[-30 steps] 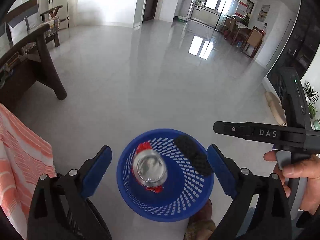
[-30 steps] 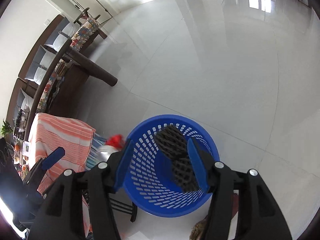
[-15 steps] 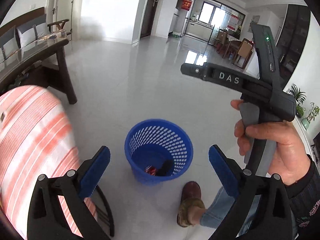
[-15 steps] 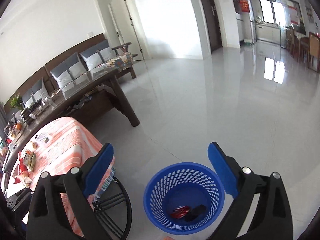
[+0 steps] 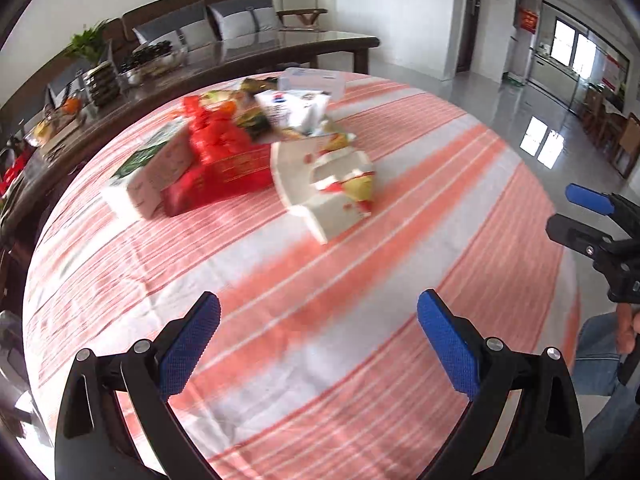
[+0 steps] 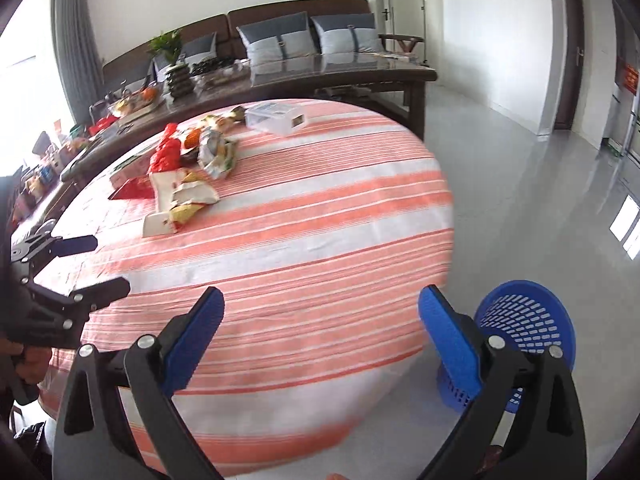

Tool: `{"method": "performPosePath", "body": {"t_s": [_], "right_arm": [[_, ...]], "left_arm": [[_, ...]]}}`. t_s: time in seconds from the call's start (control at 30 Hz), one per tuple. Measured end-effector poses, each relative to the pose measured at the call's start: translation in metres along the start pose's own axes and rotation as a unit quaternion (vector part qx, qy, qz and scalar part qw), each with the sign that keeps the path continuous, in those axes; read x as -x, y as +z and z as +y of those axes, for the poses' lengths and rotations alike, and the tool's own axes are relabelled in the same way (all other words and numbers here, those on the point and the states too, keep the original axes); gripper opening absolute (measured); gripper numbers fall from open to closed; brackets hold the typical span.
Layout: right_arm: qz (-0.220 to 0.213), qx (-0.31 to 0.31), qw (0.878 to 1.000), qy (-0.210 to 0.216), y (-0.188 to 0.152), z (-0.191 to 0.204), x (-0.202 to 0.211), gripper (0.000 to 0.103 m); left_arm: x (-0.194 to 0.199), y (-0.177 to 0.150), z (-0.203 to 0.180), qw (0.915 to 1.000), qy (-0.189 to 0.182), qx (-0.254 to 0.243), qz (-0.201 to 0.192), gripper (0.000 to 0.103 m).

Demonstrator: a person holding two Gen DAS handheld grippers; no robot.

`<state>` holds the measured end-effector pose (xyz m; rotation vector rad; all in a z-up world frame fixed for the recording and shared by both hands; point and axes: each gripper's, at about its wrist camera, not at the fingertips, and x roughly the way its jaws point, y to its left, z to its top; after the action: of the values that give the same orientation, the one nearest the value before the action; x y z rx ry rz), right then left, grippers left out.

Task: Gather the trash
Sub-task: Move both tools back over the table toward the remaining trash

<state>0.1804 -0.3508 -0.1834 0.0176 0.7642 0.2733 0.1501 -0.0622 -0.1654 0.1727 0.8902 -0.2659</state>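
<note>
Both grippers have swung away from the blue trash basket [image 6: 532, 320], where a can and a dark item were just dropped, and now face the striped table [image 5: 360, 264]. The left gripper [image 5: 318, 344] is wide open and empty. The remaining trash pile [image 5: 256, 148] of wrappers and cartons lies toward the table's far edge. The right gripper [image 6: 320, 336] is wide open and empty; the basket sits on the floor beside the table's right edge. Likely another pickup comes next.

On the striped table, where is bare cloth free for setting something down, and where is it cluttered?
The striped tablecloth is bare across its near half, from the open left gripper and open right gripper up to the white carton. The trash pile and clear box crowd the far side.
</note>
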Motion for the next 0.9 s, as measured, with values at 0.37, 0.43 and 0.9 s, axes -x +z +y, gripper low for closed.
{"method": "performPosePath", "body": {"t_s": [0.37,0.43,0.9], "right_arm": [[0.059,0.069,0.995,0.048,0.039,0.111,-0.059,0.095],[0.074,0.071,0.993,0.052,0.047,0.122,-0.078,0.095],[0.078,-0.017,0.994,-0.076,0.037,0.042,-0.083,0.096]], "left_arm": [[-0.024,0.002,0.096,0.9967,0.029,0.068,0.035,0.099],[-0.024,-0.001,0.095,0.9966,0.025,0.070,0.035,0.099],[-0.028,-0.003,0.097,0.9965,0.025,0.073,0.034,0.098]]}}
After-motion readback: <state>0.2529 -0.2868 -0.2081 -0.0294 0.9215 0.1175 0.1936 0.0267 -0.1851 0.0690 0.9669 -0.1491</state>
